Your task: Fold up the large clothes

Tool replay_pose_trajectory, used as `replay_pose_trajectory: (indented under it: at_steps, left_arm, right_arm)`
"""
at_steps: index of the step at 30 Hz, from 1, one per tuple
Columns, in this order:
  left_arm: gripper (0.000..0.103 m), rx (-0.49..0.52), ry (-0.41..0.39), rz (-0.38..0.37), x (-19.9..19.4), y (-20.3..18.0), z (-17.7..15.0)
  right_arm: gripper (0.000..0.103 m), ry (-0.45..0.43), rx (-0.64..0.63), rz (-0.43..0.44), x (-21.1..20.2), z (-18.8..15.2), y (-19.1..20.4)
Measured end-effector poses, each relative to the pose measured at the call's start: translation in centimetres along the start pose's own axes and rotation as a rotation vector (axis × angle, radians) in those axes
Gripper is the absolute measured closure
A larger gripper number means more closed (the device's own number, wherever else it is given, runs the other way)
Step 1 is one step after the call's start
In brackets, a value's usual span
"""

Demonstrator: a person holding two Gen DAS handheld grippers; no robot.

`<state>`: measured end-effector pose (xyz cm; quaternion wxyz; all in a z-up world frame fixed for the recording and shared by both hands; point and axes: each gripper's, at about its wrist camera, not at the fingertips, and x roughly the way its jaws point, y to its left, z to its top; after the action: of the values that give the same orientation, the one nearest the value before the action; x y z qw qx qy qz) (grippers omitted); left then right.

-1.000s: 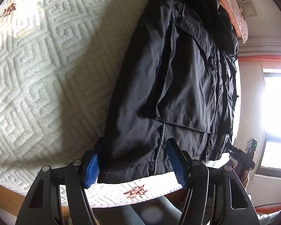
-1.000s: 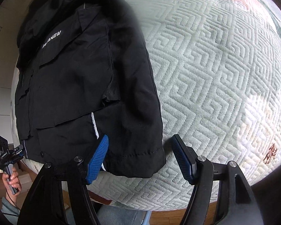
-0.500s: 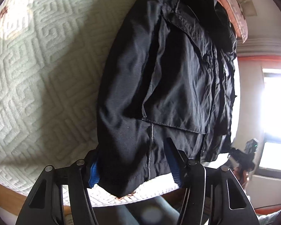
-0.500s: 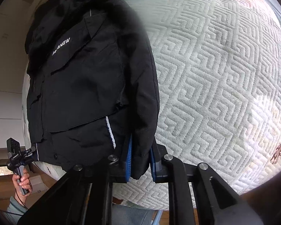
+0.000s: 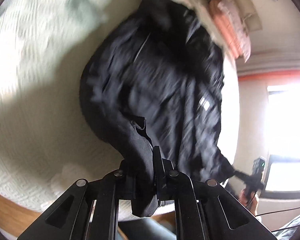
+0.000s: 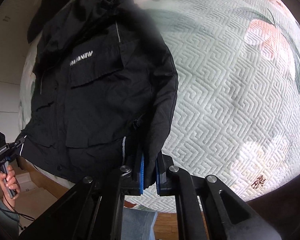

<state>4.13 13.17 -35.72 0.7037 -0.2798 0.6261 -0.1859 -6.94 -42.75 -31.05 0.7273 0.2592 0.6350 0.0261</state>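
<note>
Left wrist view: blurred; my left claw [image 5: 150, 172] is clamped on a bunched bottom corner of the black jacket [image 5: 160, 84].
Right wrist view: sharp; my right claw [image 6: 149, 172] is clamped on the jacket's other bottom corner, blue pads [image 6: 141, 172] pressing the cloth.
Jacket: front up on the bed [image 6: 230, 100], hem end raised off the quilted cover at both gripped corners, collar end away from me.
Lettering: white logo [image 6: 81, 57] on the chest.
Person: hand [image 6: 9, 182] around the left claw's handle.
</note>
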Motion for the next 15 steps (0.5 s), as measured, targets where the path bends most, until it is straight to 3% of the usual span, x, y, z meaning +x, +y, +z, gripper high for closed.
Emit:
replay_pose_trajectory:
  at_steps: [9, 15]
  left_arm:
    - [0.091, 0.004, -0.241, -0.083, -6.3, -6.1, 11.5]
    - [0.09, 0.033, -0.294, -0.137, -7.2, -9.1, 21.2]
  right_arm:
    - [0.093, -0.131, -0.019, 0.174, -8.4, 12.7, 3.3]
    - [0.093, -0.237, -0.102, 0.229, -11.7, 23.8, 7.4]
